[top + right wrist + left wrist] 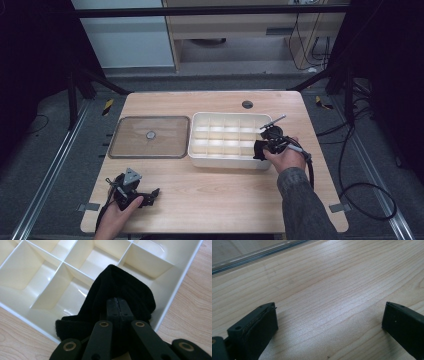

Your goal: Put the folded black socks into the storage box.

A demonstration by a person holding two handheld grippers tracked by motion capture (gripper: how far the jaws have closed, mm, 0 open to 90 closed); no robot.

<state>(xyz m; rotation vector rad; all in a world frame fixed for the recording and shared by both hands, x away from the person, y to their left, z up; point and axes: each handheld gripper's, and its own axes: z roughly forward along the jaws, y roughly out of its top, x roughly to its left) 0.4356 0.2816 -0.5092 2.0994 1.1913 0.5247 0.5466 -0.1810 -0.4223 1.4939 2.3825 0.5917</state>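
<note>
Right gripper [117,301] jaws pinched together on black cloth [120,290], likely sock, hanging over near right corner of white divided tray [200,159] on wooden counter [215,200]. Step in hand, judged: lowering cloth into corner compartment. Next move calls for dropping lower, then parting jaws. Cloth bunched; long axis seems to run from jaws down into tray, free end pointing into compartment. Left gripper [329,317] jaws wide, empty, over bare counter near front left. Clear lid [149,136] lies flat just left of tray.
</note>
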